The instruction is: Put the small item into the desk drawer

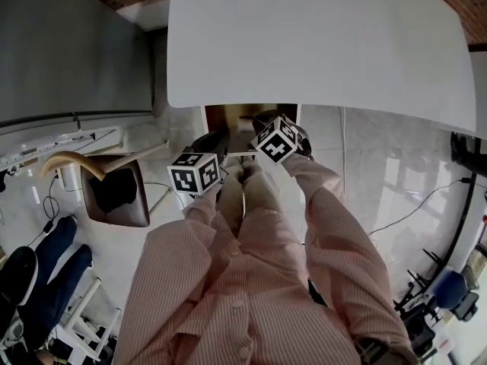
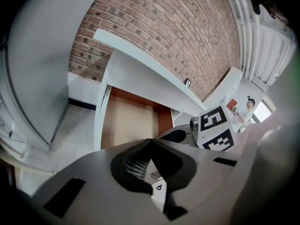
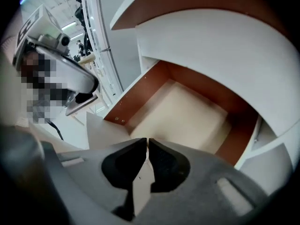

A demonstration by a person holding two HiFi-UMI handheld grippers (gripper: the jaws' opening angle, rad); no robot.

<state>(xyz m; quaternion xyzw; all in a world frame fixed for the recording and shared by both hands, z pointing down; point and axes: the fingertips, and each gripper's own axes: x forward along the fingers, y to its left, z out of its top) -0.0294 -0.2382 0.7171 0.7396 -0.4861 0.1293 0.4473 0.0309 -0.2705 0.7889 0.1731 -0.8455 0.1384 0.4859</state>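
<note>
The desk drawer [image 1: 228, 120] stands pulled out under the white desk top [image 1: 319, 44]. Its pale bottom [image 3: 187, 111] looks bare in the right gripper view, and so does its floor [image 2: 126, 121] in the left gripper view. My left gripper [image 2: 150, 144] is shut, and a small white item [image 2: 158, 187] with a dark triangle mark is wedged between its jaws behind the tips. It hovers at the drawer's left front [image 1: 211, 144]. My right gripper [image 3: 147, 142] is shut with nothing between its pads, just in front of the drawer [image 1: 264, 122].
A brown chair [image 1: 114, 192] stands to the left on the pale floor. Another person's legs in blue [image 1: 46, 265] are at the lower left. A brick wall [image 2: 164, 32] rises behind the desk. Cables [image 1: 426, 200] trail on the floor at right.
</note>
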